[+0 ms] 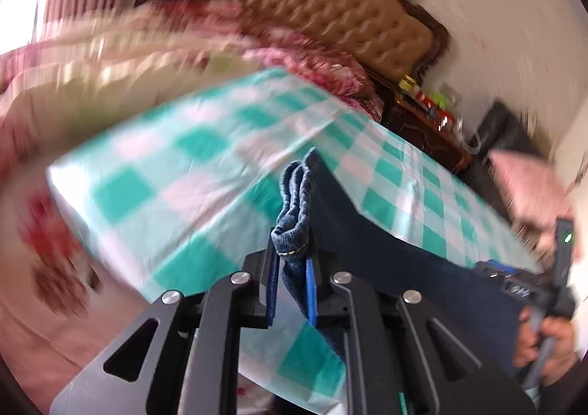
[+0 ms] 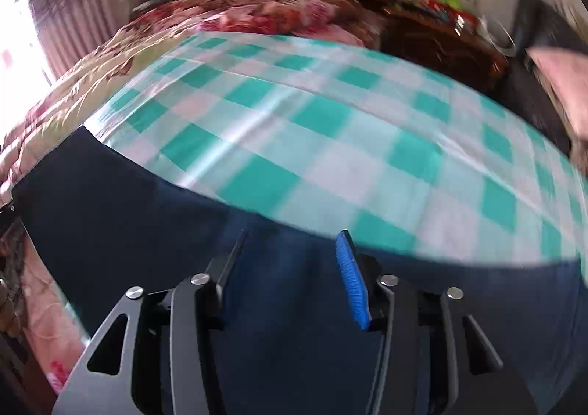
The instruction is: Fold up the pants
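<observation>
Left gripper (image 1: pixel 292 260) is pinched tight on a bunched hem/edge of the pants (image 1: pixel 367 231), dark blue denim, lifted a bit off the checked cloth (image 1: pixel 176 172). From there the fabric stretches taut across the cloth's near edge toward the right side. Right gripper (image 2: pixel 292 253) sits w/ jaws spread apart, hovering over the pants, pads not pressing anything afaict. Person's hand (image 1: pixel 547 349) grips that tool's handle, just off the cloth's right end. Floral bedding (image 2: pixel 257 7) behind the cloth. Pretty blurry tbh.
</observation>
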A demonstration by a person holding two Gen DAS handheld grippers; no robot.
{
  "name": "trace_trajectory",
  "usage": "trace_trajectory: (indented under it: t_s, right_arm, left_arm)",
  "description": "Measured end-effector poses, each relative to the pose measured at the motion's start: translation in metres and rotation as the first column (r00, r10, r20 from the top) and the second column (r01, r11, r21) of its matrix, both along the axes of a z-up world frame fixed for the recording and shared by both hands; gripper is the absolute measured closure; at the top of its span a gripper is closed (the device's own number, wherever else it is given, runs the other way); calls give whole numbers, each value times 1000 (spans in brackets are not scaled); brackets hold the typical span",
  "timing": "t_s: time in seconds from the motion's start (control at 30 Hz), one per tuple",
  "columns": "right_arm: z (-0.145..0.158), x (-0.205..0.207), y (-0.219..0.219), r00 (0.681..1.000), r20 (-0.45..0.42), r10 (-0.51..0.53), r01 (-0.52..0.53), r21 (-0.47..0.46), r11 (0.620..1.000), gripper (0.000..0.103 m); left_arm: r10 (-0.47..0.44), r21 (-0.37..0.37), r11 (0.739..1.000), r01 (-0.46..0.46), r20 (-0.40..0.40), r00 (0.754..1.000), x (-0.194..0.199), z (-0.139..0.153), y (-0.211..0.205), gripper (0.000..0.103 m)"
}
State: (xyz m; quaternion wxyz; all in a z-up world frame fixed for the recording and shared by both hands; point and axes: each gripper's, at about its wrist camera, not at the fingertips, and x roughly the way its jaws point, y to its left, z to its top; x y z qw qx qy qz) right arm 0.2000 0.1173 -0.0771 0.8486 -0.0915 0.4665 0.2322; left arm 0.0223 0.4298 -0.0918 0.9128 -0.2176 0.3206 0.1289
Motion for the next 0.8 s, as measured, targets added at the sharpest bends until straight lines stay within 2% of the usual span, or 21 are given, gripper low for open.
trace_trajectory:
  t_s: [0.07, 0.1, 0.13, 0.2, 0.23, 0.3, 0.33, 0.37, 0.4, 0.43, 0.5, 0.53, 0.57, 0.6, 0.63, 0.73, 0.8]
  right_arm:
    - [4, -1, -27, 999, -36, -39, 40, 31, 999, 54]
    - [7, -3, -46, 996, -58, -70, 73, 55, 996, 53]
    - [9, -4, -61, 994, -69, -87, 92, 72, 993, 53]
    - [15, -9, -98, 989, -83, -125, 133, 98, 986, 53]
    - [16, -10, -112, 986, -87, -144, 153, 108, 982, 53]
    - [19, -14, -152, 972, -114, -207, 222, 146, 964, 53]
    - [20, -16, -171, 963, -131, -236, 256, 168, 952, 53]
    - [20, -18, -189, 954, -144, -263, 287, 183, 940, 53]
    - [20, -21, -200, 949, -147, -280, 304, 186, 934, 53]
    - [20, -24, -213, 944, -145, -297, 321, 185, 929, 53]
    - [18, -31, -236, 935, -149, -322, 346, 182, 921, 53]
    - [17, -33, -242, 933, -153, -326, 351, 182, 918, 53]
    - [16, -36, -252, 929, -158, -334, 360, 184, 915, 53]
    - [15, -38, -257, 928, -160, -338, 364, 184, 913, 53]
    - [13, -40, -261, 926, -164, -340, 368, 185, 911, 53]
    - [7, -42, -270, 921, -188, -341, 375, 199, 905, 53]
    - [3, -42, -269, 920, -212, -329, 373, 219, 902, 53]
  left_arm:
    - [-46, 153, 987, 44, 5, 999, 3, 30, -37, 91]
    - [-81, 251, 965, 77, 5, 997, 6, 47, -66, 91]
    - [-110, 319, 942, 104, 3, 994, 8, 58, -88, 91]
    - [-182, 446, 880, 164, -2, 983, 11, 74, -141, 91]
    - [-233, 522, 828, 204, -11, 972, 12, 78, -180, 91]
    - [-311, 616, 741, 266, -35, 950, 13, 74, -243, 91]
    - [-357, 665, 684, 301, -56, 933, 11, 64, -284, 91]
    - [-398, 699, 633, 334, -77, 914, 8, 52, -318, 91]
    - [-446, 737, 560, 378, -116, 887, 4, 30, -359, 90]
    - [-468, 756, 514, 404, -147, 871, 1, 15, -381, 90]
    - [-520, 803, 381, 459, -225, 824, -11, -32, -433, 82]
    - [-521, 825, 325, 464, -253, 815, -16, -50, -448, 75]
    - [-511, 844, 288, 453, -264, 818, -20, -63, -456, 67]
    - [-502, 856, 274, 439, -262, 824, -23, -69, -459, 62]
    - [-497, 856, 278, 435, -260, 828, -24, -70, -459, 58]
    - [-493, 836, 320, 446, -255, 832, -23, -68, -449, 53]
    - [-495, 816, 339, 469, -269, 826, -17, -67, -441, 53]
